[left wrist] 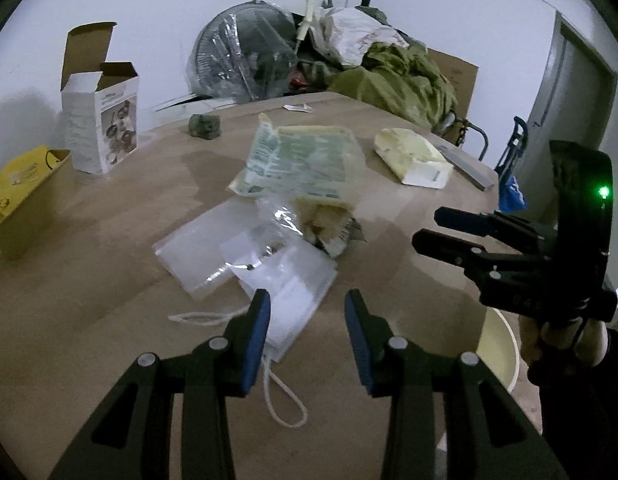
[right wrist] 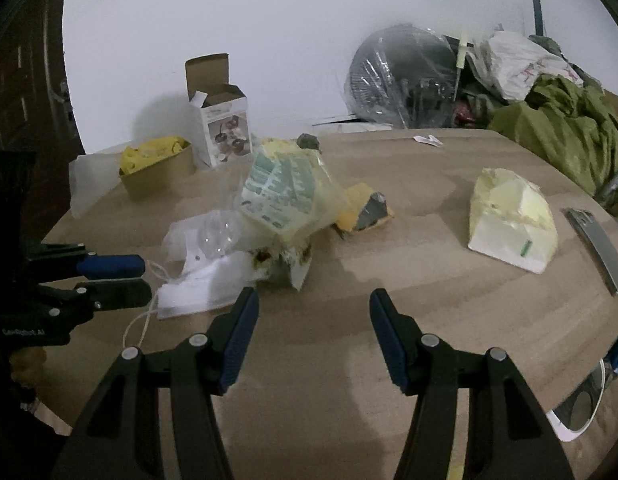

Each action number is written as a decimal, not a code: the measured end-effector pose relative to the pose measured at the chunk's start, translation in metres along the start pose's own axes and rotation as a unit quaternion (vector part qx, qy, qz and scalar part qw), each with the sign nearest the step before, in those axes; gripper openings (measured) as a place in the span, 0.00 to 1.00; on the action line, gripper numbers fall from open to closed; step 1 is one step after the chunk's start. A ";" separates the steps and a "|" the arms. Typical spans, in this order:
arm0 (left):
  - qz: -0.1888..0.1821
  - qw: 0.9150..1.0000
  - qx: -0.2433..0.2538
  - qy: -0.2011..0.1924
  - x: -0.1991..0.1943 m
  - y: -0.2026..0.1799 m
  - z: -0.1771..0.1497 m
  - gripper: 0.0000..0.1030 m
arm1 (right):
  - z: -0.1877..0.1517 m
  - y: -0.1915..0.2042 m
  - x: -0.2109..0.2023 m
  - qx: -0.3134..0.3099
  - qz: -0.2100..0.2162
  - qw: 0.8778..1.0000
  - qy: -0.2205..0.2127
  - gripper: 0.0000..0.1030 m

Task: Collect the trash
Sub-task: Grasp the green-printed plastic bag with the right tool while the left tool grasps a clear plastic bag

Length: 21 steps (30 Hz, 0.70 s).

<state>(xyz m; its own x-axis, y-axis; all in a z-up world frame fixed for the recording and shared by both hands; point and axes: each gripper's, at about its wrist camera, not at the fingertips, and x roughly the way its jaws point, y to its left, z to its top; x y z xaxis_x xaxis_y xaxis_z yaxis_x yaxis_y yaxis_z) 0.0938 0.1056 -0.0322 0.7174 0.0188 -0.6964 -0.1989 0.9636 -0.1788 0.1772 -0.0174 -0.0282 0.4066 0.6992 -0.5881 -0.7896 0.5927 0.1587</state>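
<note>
Brown wood grain covers the table [left wrist: 89, 280], and the trash lies heaped near its middle. Seen from the left wrist, the left gripper [left wrist: 307, 336] hangs over the near edge of that heap with its blue-padded jaws spread and nothing between them; a flat clear plastic bag [left wrist: 197, 256] lies at about eleven o'clock from its tips, and a white sachet [left wrist: 293, 292] with a white cord [left wrist: 283, 400] sits right under them. Further out at twelve o'clock rests a yellowish bag with green print [left wrist: 301, 160] on crumpled wrappers. At two o'clock lies a pale yellow packet [left wrist: 413, 156], well apart from the heap. The right gripper [left wrist: 425, 226] comes in from three o'clock (a hand [left wrist: 557, 332] grips its handle), jaws parted and empty.

From the right wrist, the right gripper [right wrist: 313, 336] hovers above bare table, jaws spread wide, the heap at eleven o'clock and the pale packet at one o'clock. An open white carton [right wrist: 225, 128] and a cardboard tray of yellow wrappers [right wrist: 157, 164] stand at the far edge, near ten o'clock.
</note>
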 end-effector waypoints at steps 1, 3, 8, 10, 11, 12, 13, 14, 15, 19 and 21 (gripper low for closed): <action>0.001 1.000 -0.001 0.001 0.001 0.001 0.002 0.37 | 0.002 0.000 0.002 0.000 0.001 1.000 0.001 0.54; 0.005 1.000 -0.004 0.002 0.005 0.005 0.006 0.37 | 0.008 -0.002 0.008 0.000 0.005 1.000 0.002 0.54; 0.008 1.000 -0.010 -0.001 0.014 0.011 0.017 0.37 | 0.020 -0.006 0.022 0.000 0.015 1.000 0.004 0.54; 0.009 1.000 -0.015 -0.001 0.018 0.014 0.021 0.37 | 0.024 -0.007 0.029 -0.001 0.021 1.000 0.004 0.54; 0.009 1.000 -0.019 -0.002 0.020 0.015 0.023 0.37 | 0.028 -0.008 0.033 -0.001 0.022 1.000 0.004 0.54; 0.008 1.000 -0.025 -0.003 0.024 0.016 0.026 0.37 | 0.032 -0.009 0.036 -0.002 0.023 1.000 0.004 0.54; 0.008 1.000 -0.028 -0.001 0.027 0.015 0.028 0.37 | 0.035 -0.010 0.039 -0.002 0.024 1.000 0.002 0.54; 0.009 1.000 -0.029 0.000 0.031 0.015 0.030 0.37 | 0.038 -0.011 0.041 -0.004 0.026 1.000 0.000 0.54; 0.011 1.000 -0.029 0.000 0.035 0.014 0.033 0.37 | 0.042 -0.012 0.043 -0.006 0.028 1.000 -0.003 0.54; 0.016 0.999 -0.038 0.006 0.047 0.016 0.041 0.40 | 0.057 -0.017 0.052 -0.016 0.031 0.999 -0.008 0.54; 0.018 0.999 -0.042 0.009 0.052 0.018 0.044 0.40 | 0.063 -0.021 0.059 -0.019 0.037 0.999 -0.007 0.54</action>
<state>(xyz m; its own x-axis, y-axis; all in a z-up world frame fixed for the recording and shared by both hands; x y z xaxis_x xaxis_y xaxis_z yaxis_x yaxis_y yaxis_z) 0.1568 0.1356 -0.0409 0.6968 0.0483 -0.7156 -0.2804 0.9367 -0.2097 0.2467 0.0362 -0.0161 0.3531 0.7453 -0.5655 -0.8340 0.5246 0.1707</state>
